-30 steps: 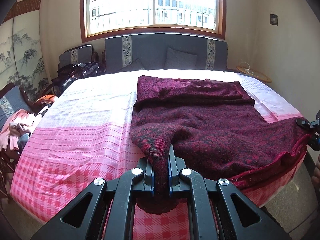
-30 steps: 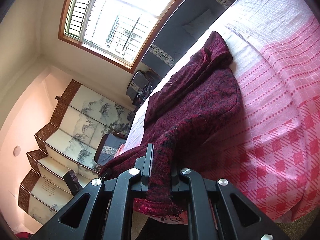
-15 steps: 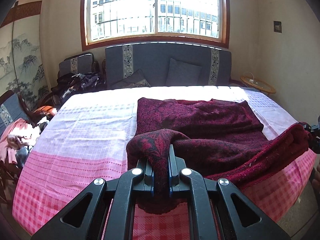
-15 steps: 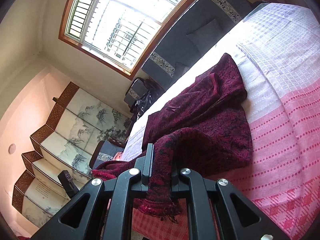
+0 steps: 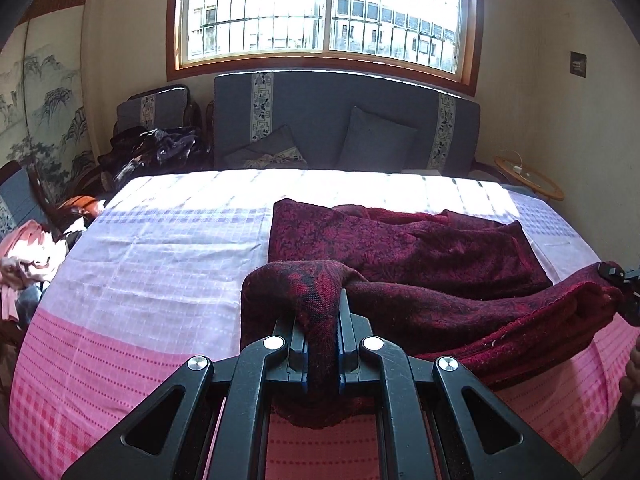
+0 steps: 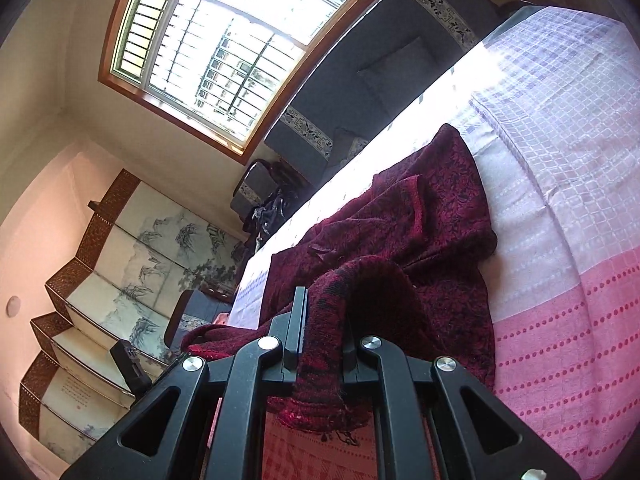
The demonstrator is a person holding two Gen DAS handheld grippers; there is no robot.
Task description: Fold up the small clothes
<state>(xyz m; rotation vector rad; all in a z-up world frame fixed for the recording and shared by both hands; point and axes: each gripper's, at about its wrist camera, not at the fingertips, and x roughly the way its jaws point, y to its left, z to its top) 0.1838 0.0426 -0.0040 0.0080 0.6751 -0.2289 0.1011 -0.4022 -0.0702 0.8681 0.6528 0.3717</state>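
Left gripper: jaws closed tight on a bunched corner of the dark red patterned garment. Cloth fills the gap between the fingers and a short tail of it hangs down behind them.

Right gripper: likewise clamped on another corner of the same garment, with a frayed hem end drooping below the fingers (loose threads show there). In the left wrist view its black tip shows at the far right edge, with the garment's hem running across to it.

Garment position: it sits on the right half of the bed, which is covered with a checked sheet, pale lilac at the far end and pink at the near end. The far part of the garment lies flat on the sheet as a roughly rectangular layer. The near edge is lifted clear of the sheet, strung between the two grippers and sagging a little in the middle, above the flat layer's near edge.

Surroundings: grey sofa with cushions against the far wall under a barred window; a painted folding screen at the left; a heap of dark clothes on an armchair; a small round side table at the right.
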